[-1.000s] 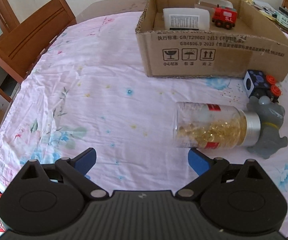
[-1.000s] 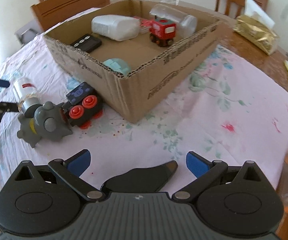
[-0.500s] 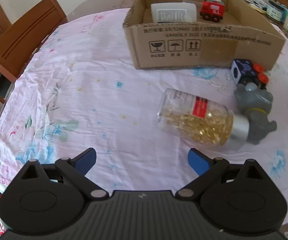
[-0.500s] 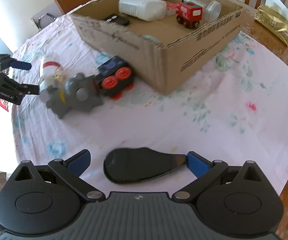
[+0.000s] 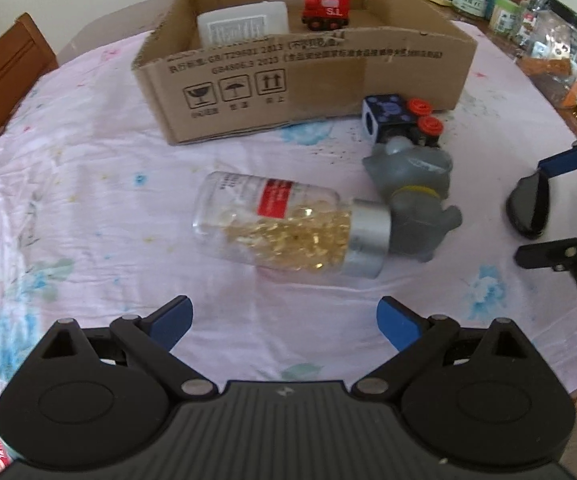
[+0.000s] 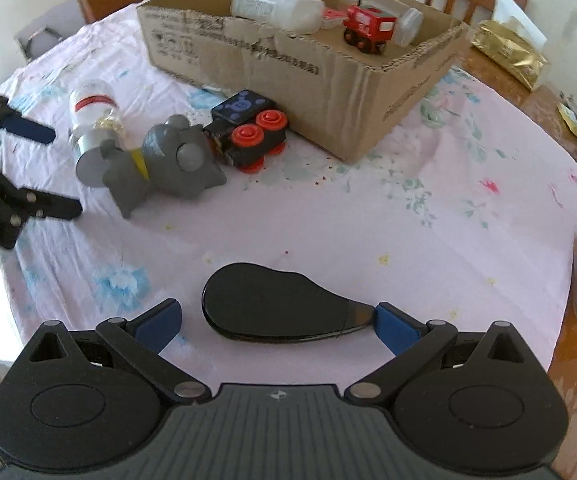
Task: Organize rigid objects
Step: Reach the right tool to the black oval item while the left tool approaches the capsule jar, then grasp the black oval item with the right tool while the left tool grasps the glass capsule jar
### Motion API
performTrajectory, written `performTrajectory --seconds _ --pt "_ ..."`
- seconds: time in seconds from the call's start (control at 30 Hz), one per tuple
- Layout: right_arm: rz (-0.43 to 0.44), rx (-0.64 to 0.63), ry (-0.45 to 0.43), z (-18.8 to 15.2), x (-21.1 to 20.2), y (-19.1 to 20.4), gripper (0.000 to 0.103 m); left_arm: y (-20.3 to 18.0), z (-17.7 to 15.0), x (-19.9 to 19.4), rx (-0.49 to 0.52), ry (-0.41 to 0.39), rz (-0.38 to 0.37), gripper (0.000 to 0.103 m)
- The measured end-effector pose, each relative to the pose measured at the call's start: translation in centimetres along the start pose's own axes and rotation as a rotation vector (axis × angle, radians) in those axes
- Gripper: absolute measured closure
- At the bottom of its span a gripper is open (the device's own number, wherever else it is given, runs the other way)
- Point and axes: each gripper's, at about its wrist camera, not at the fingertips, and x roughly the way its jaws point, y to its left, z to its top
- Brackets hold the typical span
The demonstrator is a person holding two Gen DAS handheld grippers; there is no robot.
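Observation:
A clear bottle of yellow capsules (image 5: 288,226) with a silver cap lies on its side on the pink cloth, just ahead of my open left gripper (image 5: 284,320). A grey toy (image 5: 412,200) touches the cap, with a black toy train with red wheels (image 5: 400,120) behind it. A flat black teardrop-shaped object (image 6: 276,306) lies between the fingers of my open right gripper (image 6: 276,322). The cardboard box (image 5: 308,76) holds a red toy train (image 5: 326,8) and a white bottle (image 5: 244,26). The bottle (image 6: 92,116), grey toy (image 6: 168,164) and black train (image 6: 248,132) also show in the right wrist view.
Wooden chairs (image 5: 4,76) stand around the table. Jars and packets (image 5: 528,20) crowd the table's right side. A gold packet (image 6: 508,54) lies beyond the box (image 6: 328,64). The left gripper (image 6: 4,184) shows at the left edge of the right wrist view.
My left gripper has drawn nearer the capsule bottle. My right gripper has pulled back and turned, so the black object now lies between its fingers.

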Motion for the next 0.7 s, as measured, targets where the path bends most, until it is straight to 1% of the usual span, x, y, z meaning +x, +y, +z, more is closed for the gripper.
performTrajectory --seconds 0.03,0.1,0.27,0.47,0.7 --pt "-0.005 0.007 -0.005 -0.02 0.00 0.01 0.000 0.01 0.03 0.11 -0.004 0.003 -0.009 0.001" --pt "-0.015 0.021 -0.018 -0.17 0.01 0.09 0.000 0.15 0.06 0.39 -0.021 0.002 -0.029 0.000" --pt "-0.037 0.058 -0.043 -0.34 -0.03 0.30 0.000 0.14 0.10 0.45 -0.014 -0.022 -0.032 0.000" --pt "-0.061 0.098 -0.057 -0.26 0.06 0.46 0.000 0.37 -0.59 0.42 0.004 -0.070 -0.043 0.000" --pt "-0.081 0.127 -0.088 -0.61 0.00 0.78 0.000 0.53 -0.28 0.87 -0.010 -0.113 -0.034 0.000"
